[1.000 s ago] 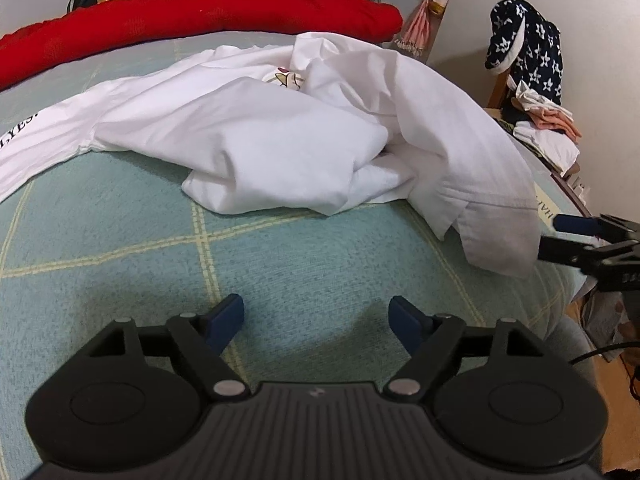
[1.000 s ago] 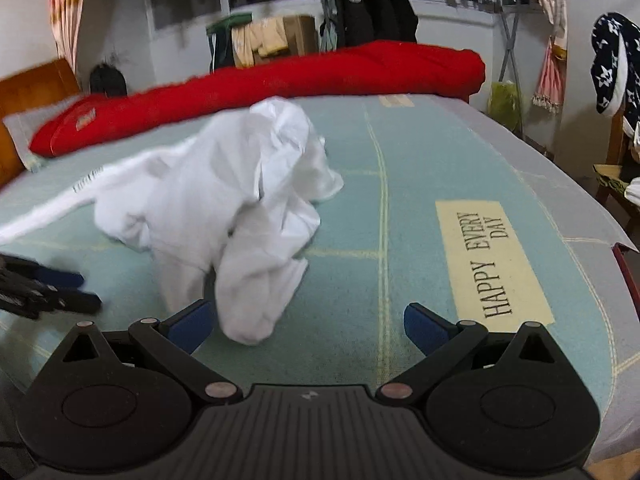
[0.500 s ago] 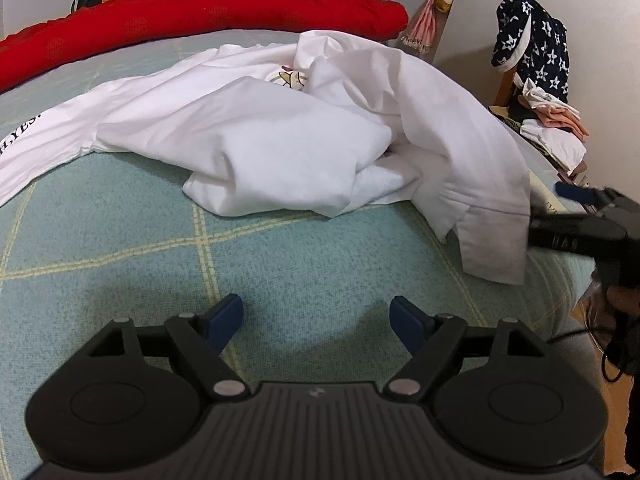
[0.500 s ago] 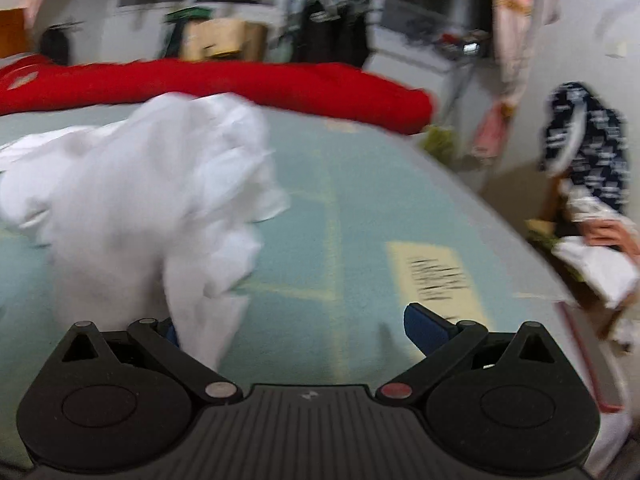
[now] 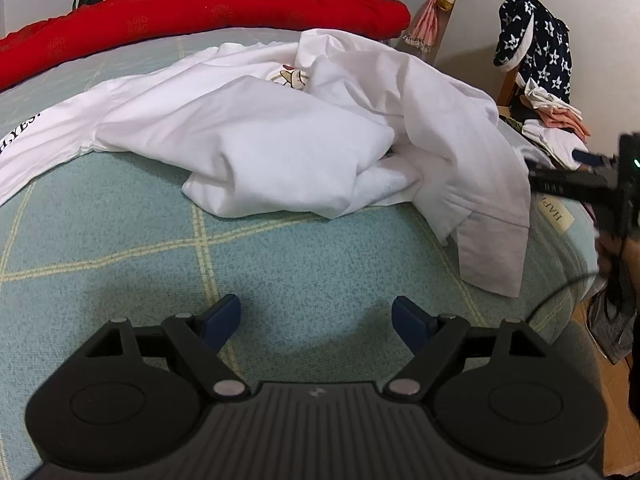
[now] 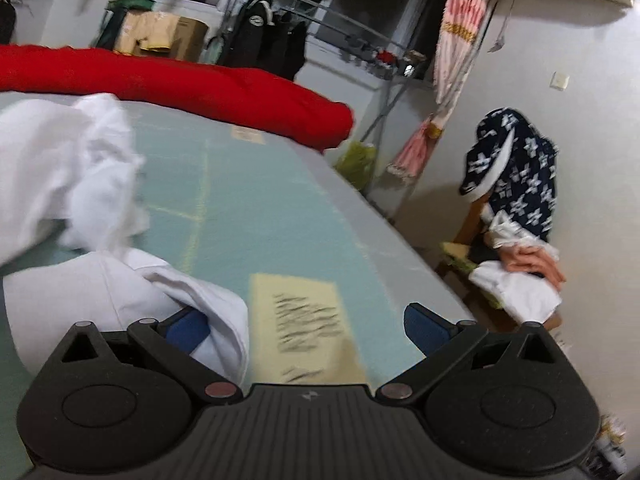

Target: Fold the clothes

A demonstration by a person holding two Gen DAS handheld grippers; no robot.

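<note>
Reaching for the crumpled white shirt (image 5: 288, 148), heaped mid-frame on the teal blanket (image 5: 120, 264), looks like the step in hand. The right gripper (image 6: 304, 326) stands spread, white cloth draped over one pad (not pinched); the left gripper (image 5: 316, 318) hovers wide, empty. Next: clamp a hem. The red quilt (image 5: 208, 12) crowds upper left.

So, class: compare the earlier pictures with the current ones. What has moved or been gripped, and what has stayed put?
The right gripper swung in from the bed's edge to the white shirt's hanging sleeve, which now lies against its left pad; its jaws are wide, gripping nothing. The left gripper, open over the green blanket, and the shirt pile stayed put.
</note>
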